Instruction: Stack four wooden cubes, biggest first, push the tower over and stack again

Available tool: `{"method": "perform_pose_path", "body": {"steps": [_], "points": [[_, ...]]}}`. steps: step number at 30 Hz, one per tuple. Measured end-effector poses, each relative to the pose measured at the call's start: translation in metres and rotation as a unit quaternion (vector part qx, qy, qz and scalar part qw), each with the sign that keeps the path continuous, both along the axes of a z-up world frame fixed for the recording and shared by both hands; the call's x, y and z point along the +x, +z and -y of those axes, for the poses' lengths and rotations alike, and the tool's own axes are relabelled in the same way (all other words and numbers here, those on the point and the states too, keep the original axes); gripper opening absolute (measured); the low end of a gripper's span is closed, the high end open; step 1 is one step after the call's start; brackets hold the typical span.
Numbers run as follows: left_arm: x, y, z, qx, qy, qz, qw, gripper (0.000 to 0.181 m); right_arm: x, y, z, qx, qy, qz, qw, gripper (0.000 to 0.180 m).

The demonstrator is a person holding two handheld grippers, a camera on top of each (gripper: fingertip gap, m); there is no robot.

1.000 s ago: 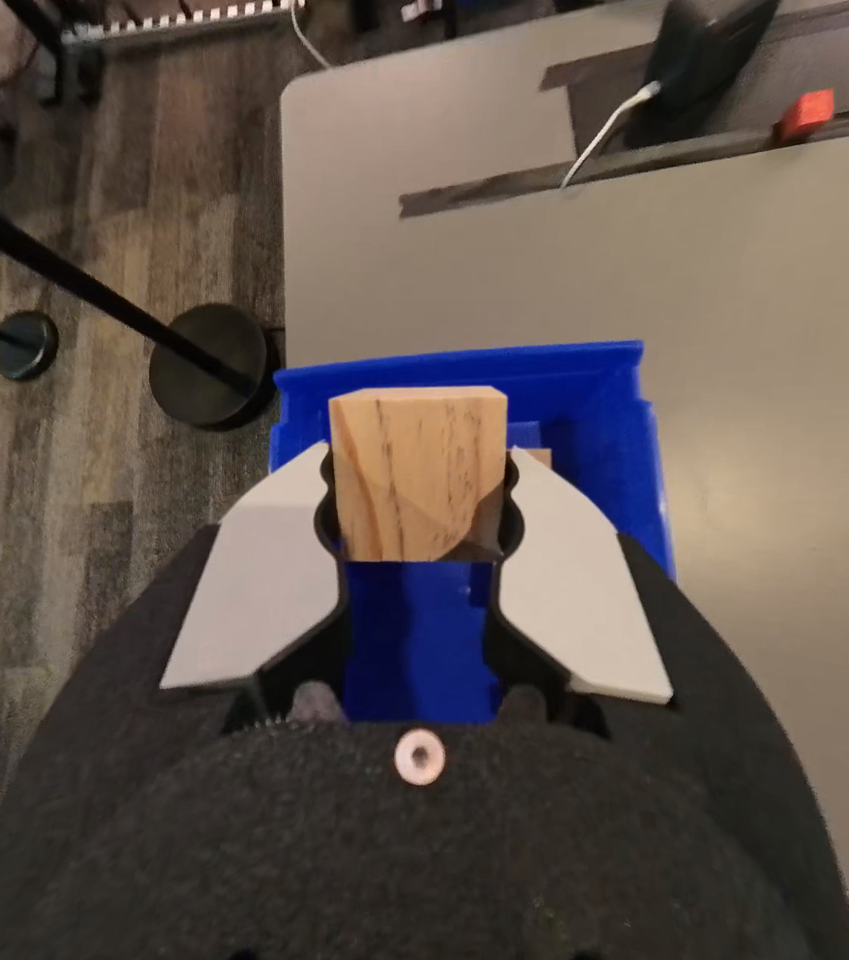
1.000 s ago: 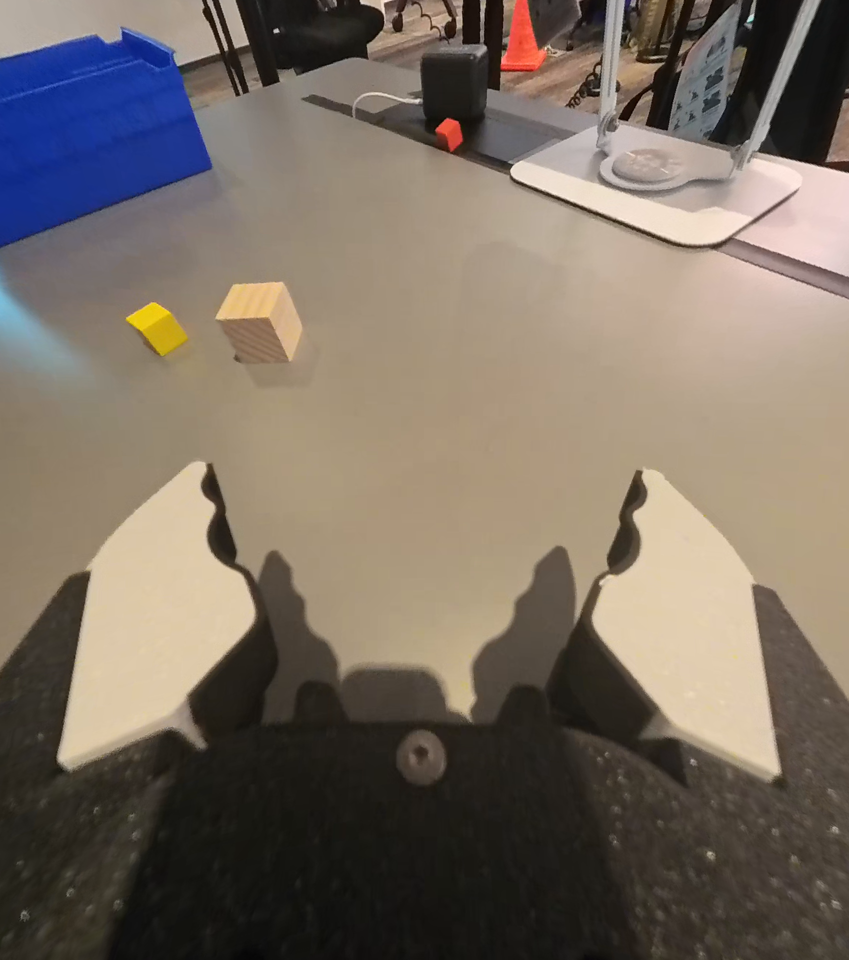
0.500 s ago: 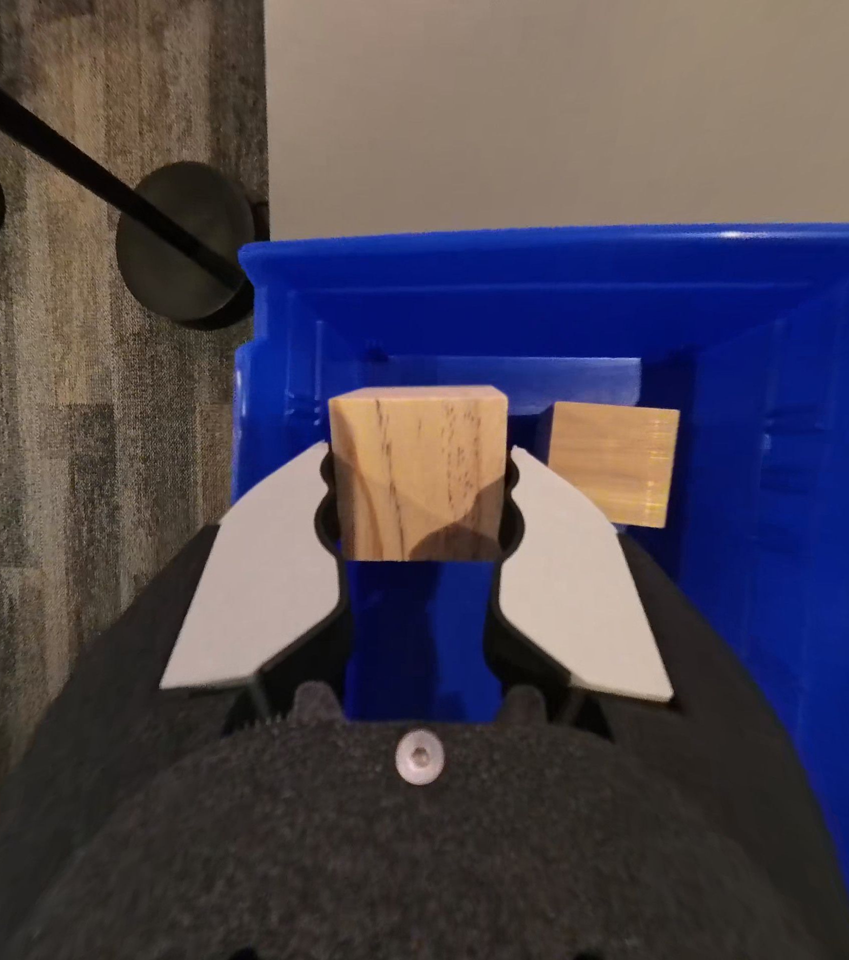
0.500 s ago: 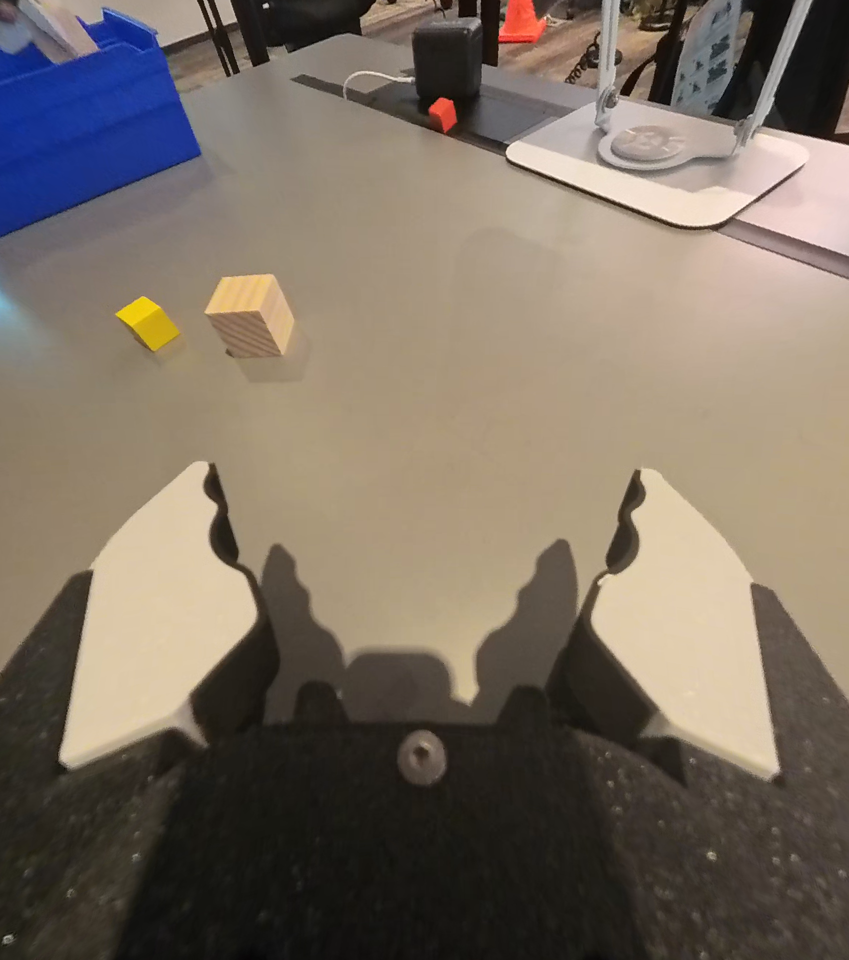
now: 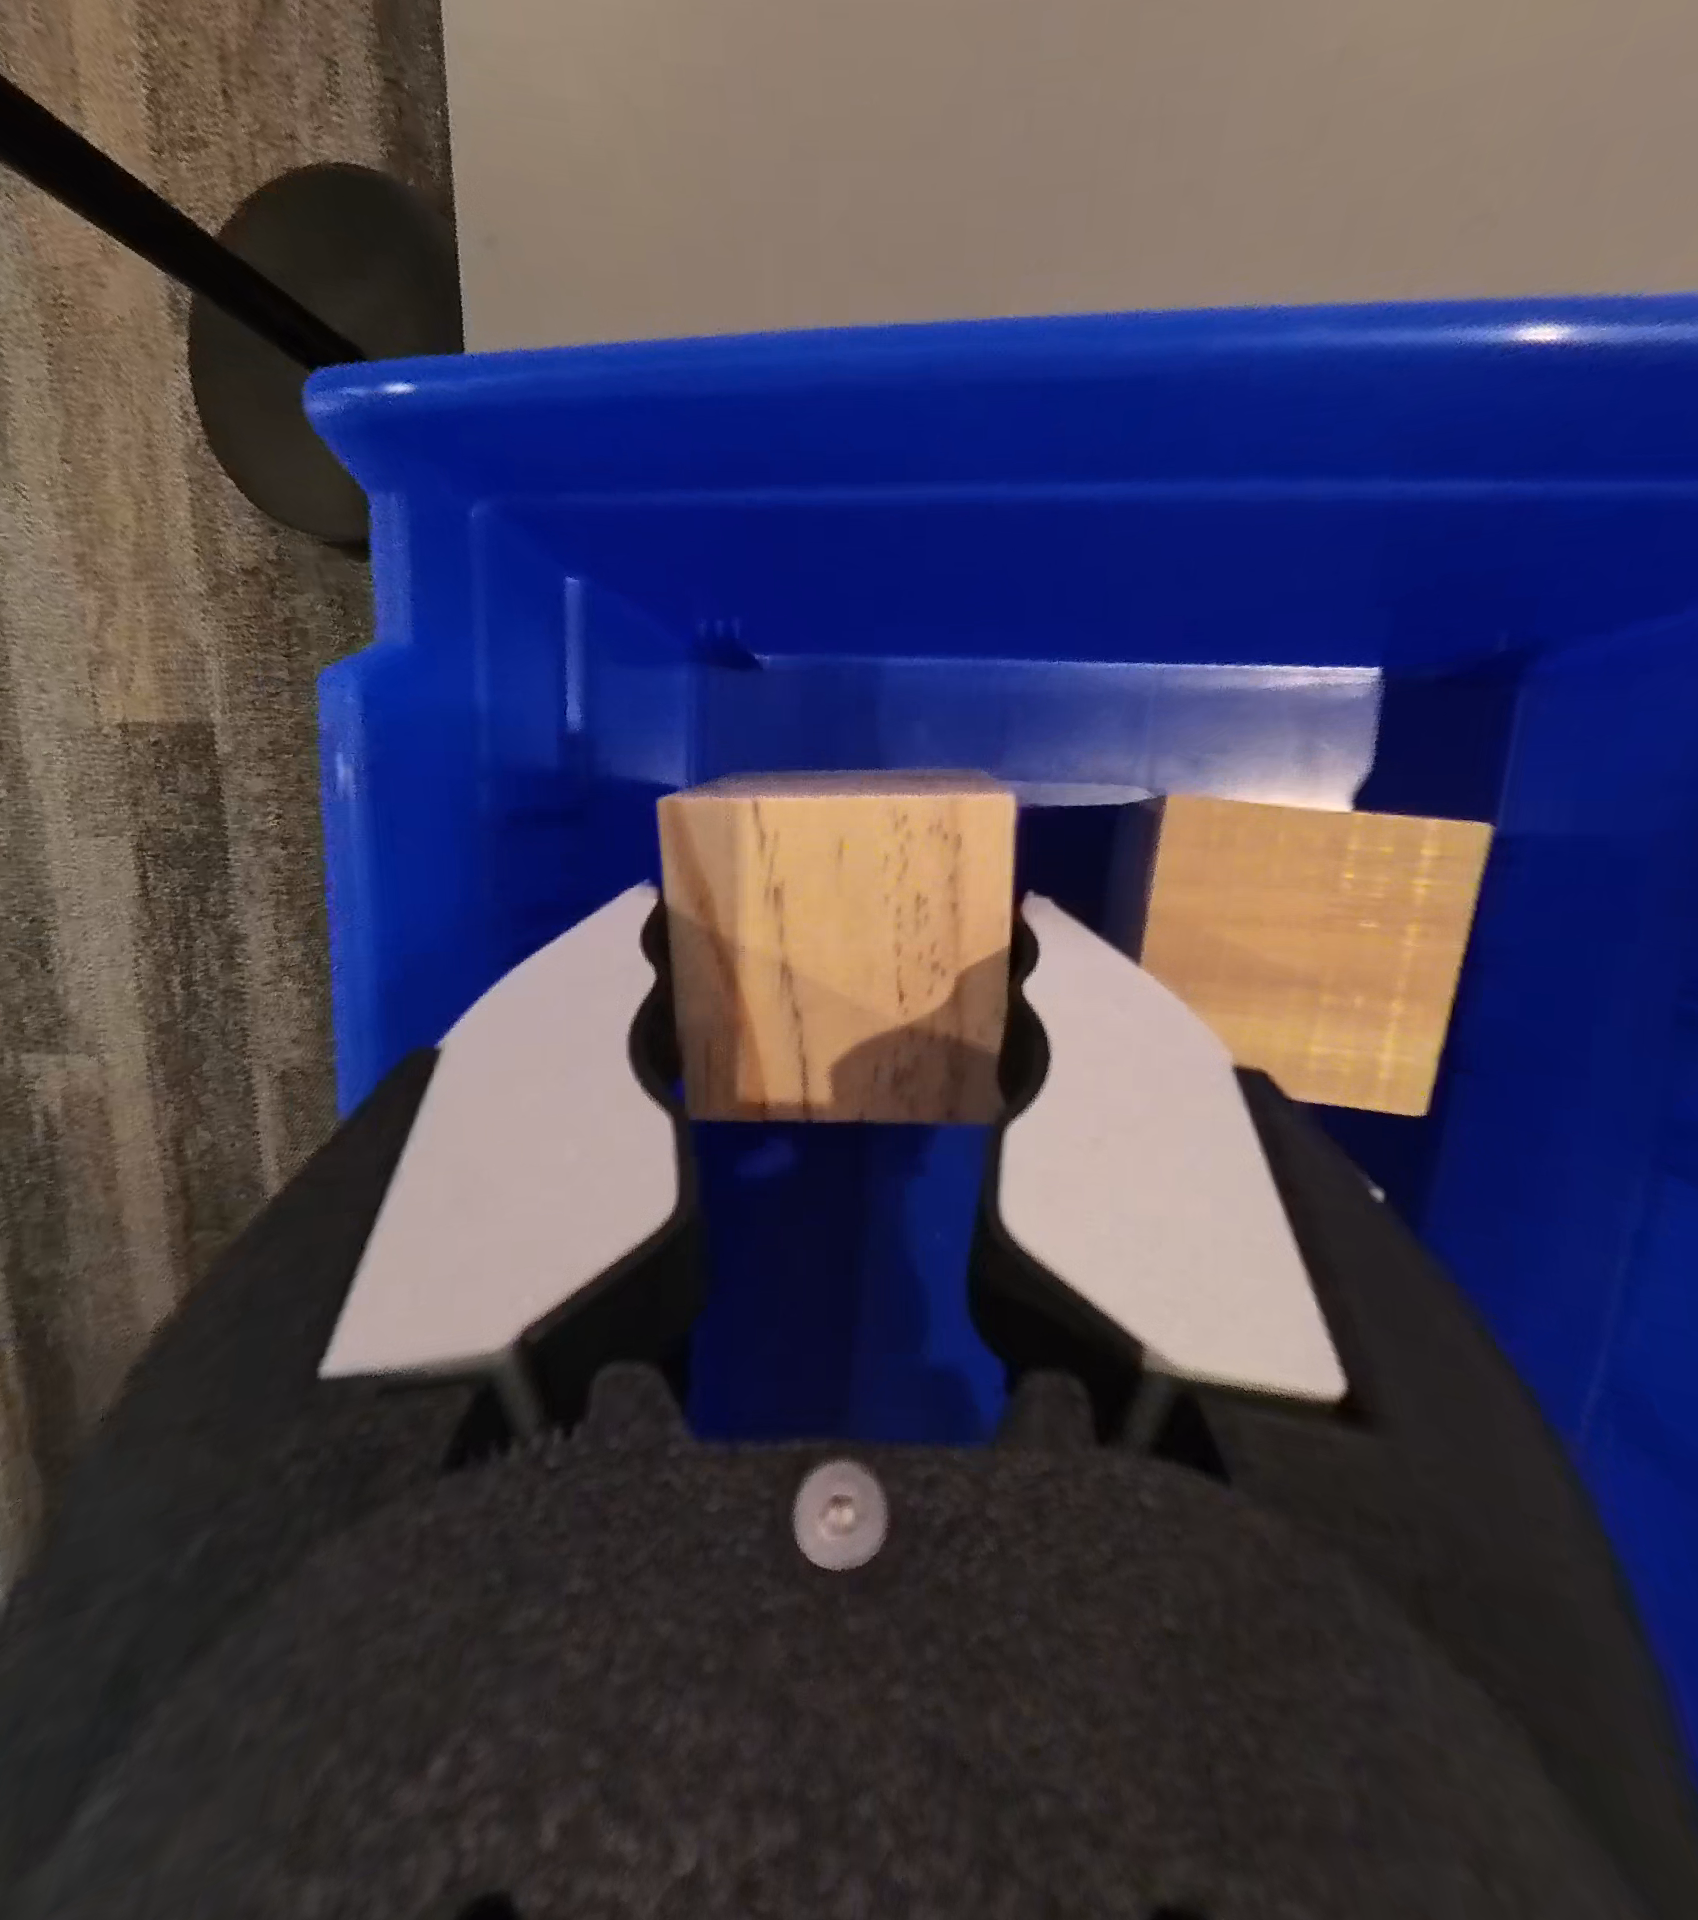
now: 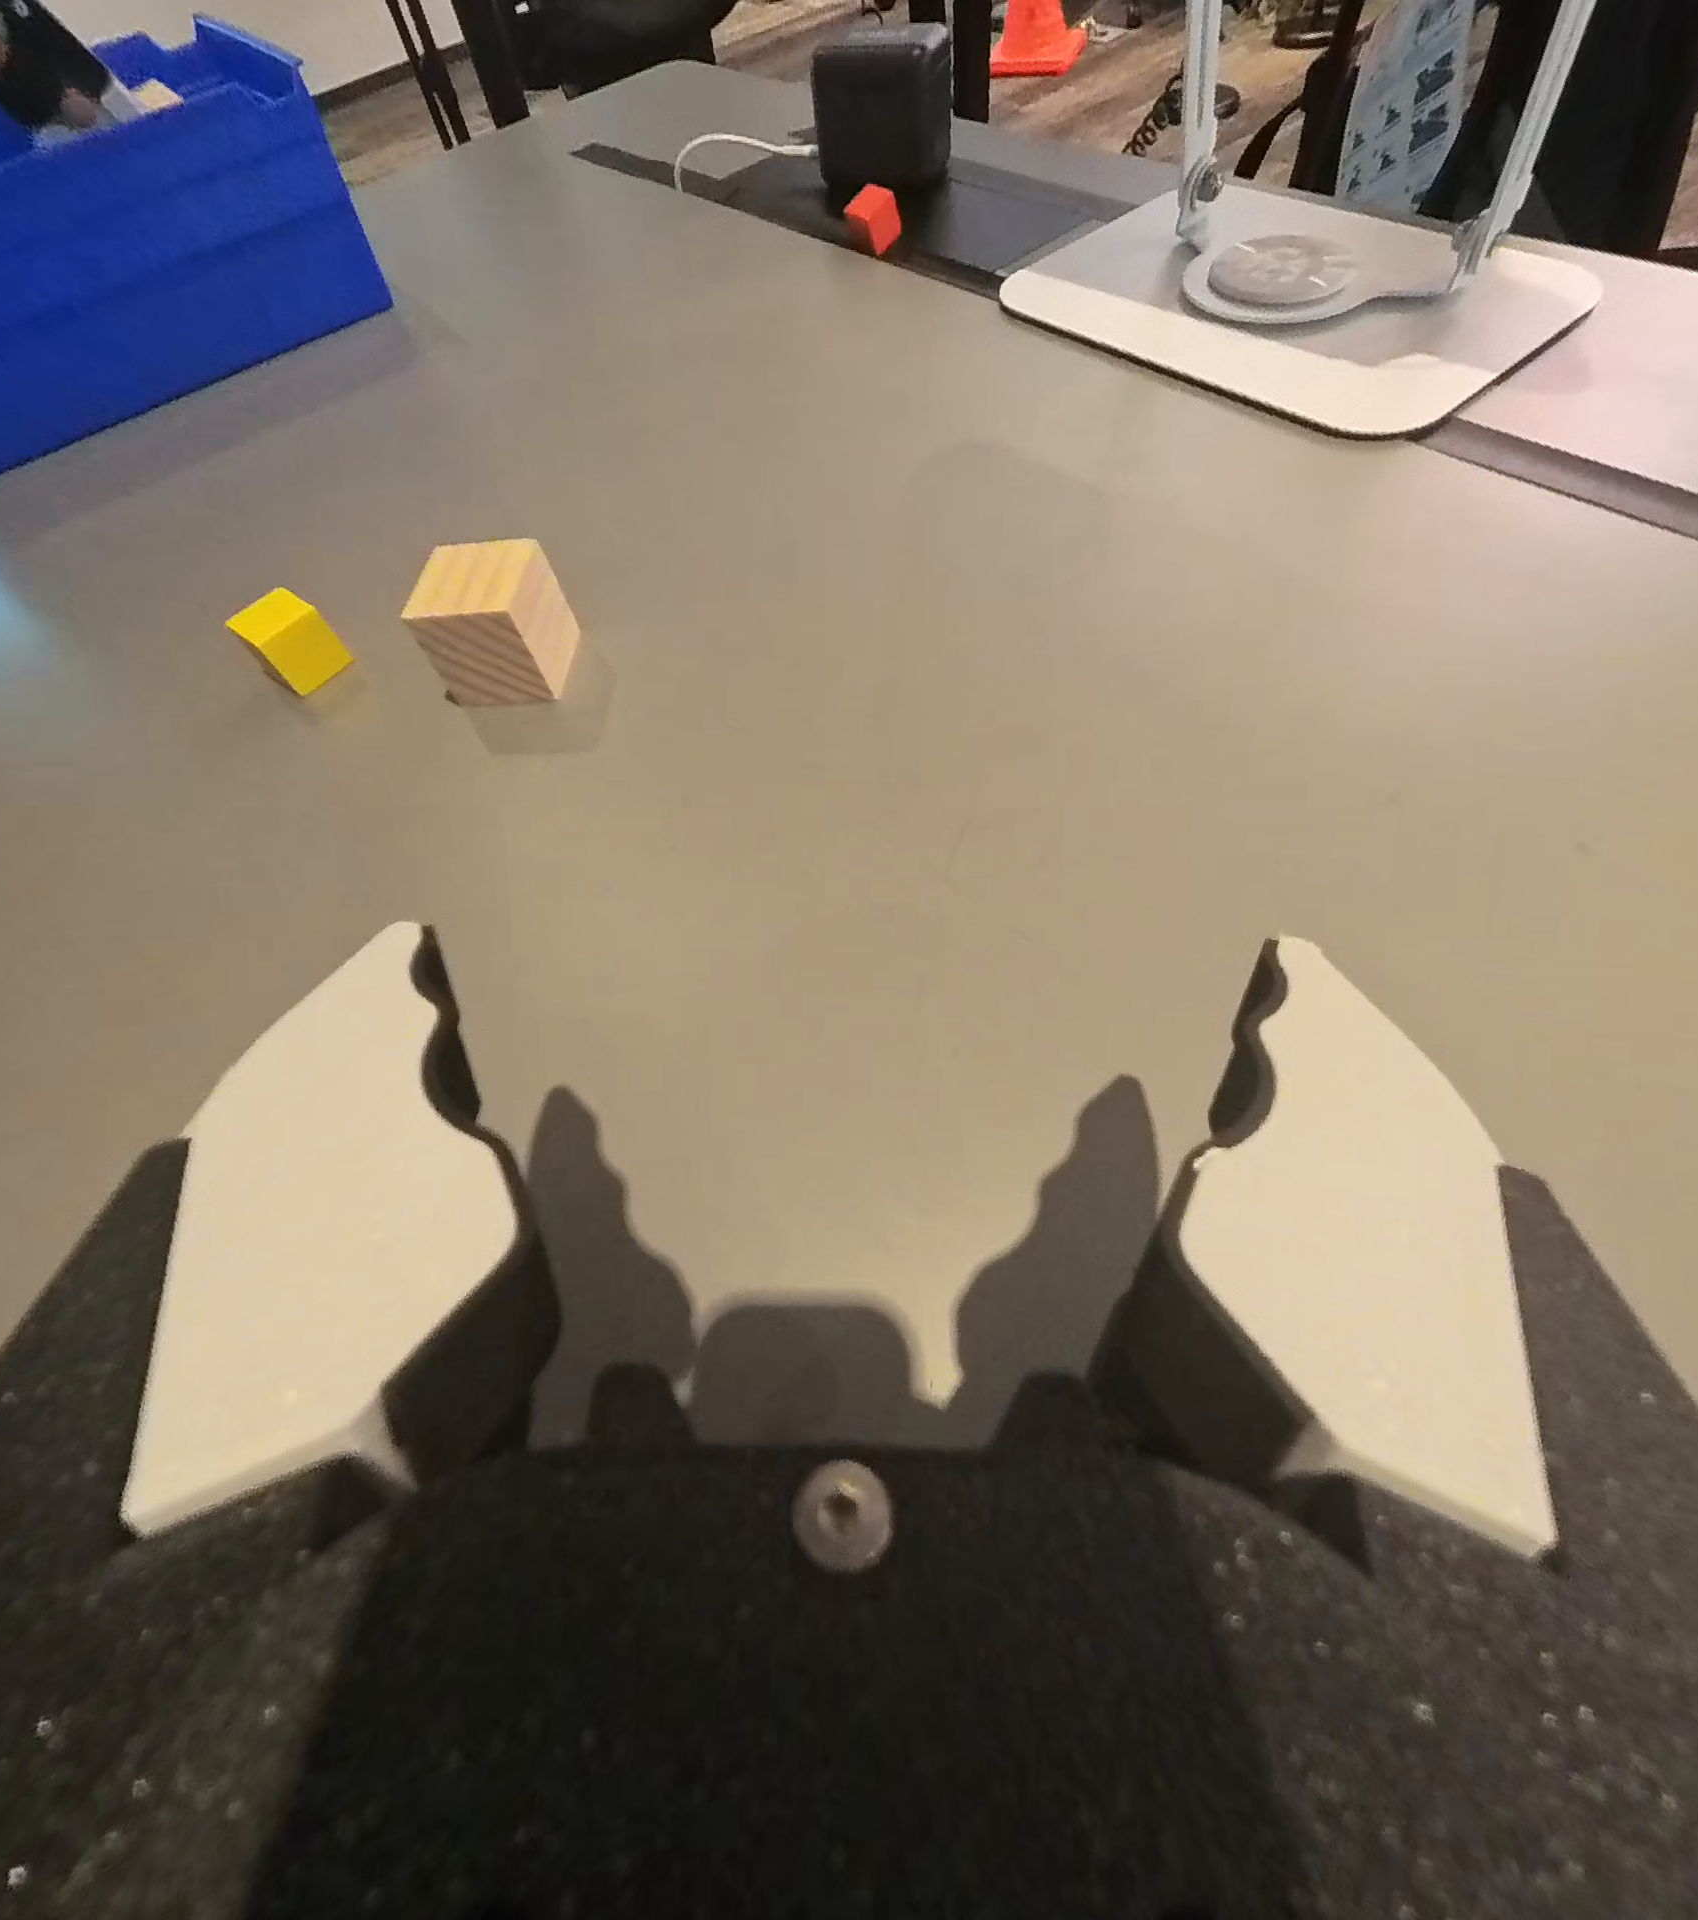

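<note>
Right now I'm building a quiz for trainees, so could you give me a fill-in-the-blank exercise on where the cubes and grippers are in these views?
1. The left gripper is shut on a ____ cube.
2. A second wooden cube lies inside the ____ bin.
3. On the table, a small ____ cube sits beside the pale wooden cube.
4. The right gripper is ____ and holds nothing.

Missing words: wooden; blue; yellow; open

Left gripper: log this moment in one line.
left gripper: shut on cube | over blue bin | second cube inside | right gripper: open, empty
</note>
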State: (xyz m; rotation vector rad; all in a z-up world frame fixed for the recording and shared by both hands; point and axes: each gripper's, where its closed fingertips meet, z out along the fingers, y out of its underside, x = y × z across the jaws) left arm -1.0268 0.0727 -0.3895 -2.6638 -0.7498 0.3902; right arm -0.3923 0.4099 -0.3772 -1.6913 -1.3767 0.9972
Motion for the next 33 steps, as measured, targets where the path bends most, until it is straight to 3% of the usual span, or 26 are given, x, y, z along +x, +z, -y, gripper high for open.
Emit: {"method": "perform_pose_path", "body": {"steps": [30,33], "points": [[-0.006,-0.029,-0.001,-0.030,-0.016,0.036,0.999,0.061,0.003,-0.002,-0.001,-0.009,-0.006,0.004,1.000,0.136],[-0.009,-0.022,-0.002,-0.020,-0.016,0.026,0.999,0.069,0.003,-0.001,-0.002,-0.009,-0.007,0.002,1.000,0.137]]}}
